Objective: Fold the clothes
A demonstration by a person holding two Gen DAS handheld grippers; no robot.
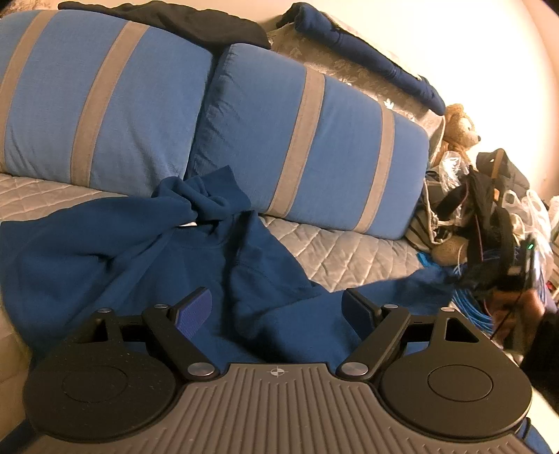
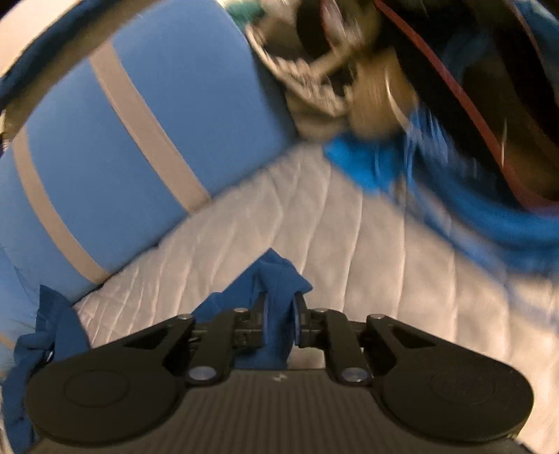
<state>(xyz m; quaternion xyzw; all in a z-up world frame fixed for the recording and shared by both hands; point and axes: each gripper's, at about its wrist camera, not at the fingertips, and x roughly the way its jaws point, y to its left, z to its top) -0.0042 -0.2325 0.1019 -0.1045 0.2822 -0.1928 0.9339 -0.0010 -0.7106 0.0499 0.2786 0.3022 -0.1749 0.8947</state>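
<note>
A dark blue sweatshirt (image 1: 132,258) lies crumpled on the quilted grey sofa seat (image 1: 349,255), its hood bunched against the striped back cushions. My left gripper (image 1: 276,310) hovers open just above the sweatshirt's body, with cloth under both pads but none pinched. One sleeve (image 1: 412,283) stretches out to the right toward my right gripper (image 1: 503,276), seen small and dark at the far right. In the right wrist view, my right gripper (image 2: 279,310) is shut on the sleeve end (image 2: 276,276), which bulges between the pads above the seat (image 2: 349,244). That view is motion blurred.
Two blue cushions with grey stripes (image 1: 304,139) line the sofa back. A black garment (image 1: 195,21) and a navy one (image 1: 367,52) drape over the top. A teddy bear (image 1: 457,125), bags and a blue cable coil (image 1: 471,314) crowd the sofa's right end.
</note>
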